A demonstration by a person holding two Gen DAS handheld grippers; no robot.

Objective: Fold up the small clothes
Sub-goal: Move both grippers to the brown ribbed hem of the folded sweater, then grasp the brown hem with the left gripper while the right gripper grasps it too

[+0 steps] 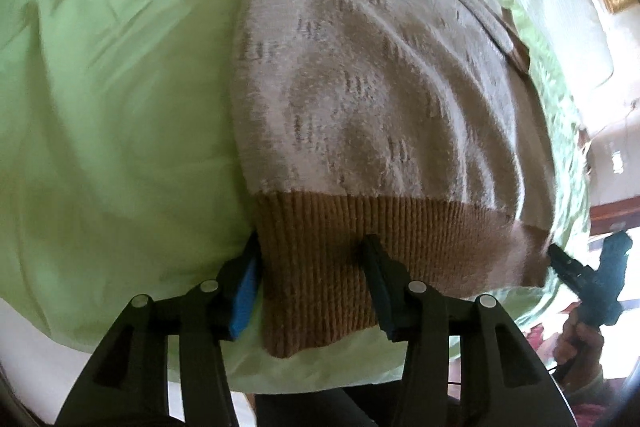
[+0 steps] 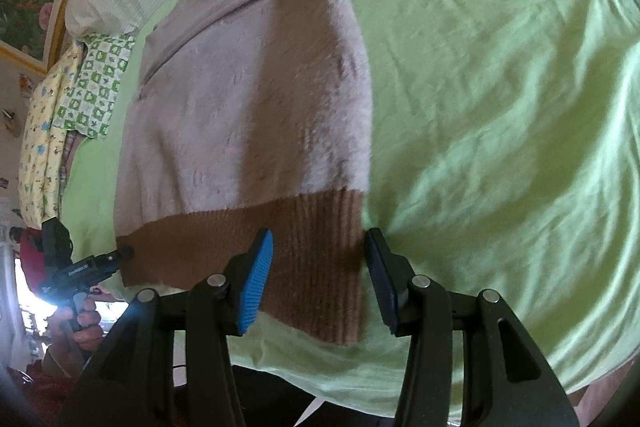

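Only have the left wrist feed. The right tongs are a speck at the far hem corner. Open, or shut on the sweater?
Observer: Open. The right tongs straddle that corner of the brown hem. It lies flat between the fingers and isn't bunched or pinched.
Operator: Past the sweater's edge on that side my view is just a green blur. What's there?
Observer: Two cloths lie just beyond the sweater, toward the head of the bed: a green-and-white checked cloth and a yellow printed cloth. They are well away from the hem.
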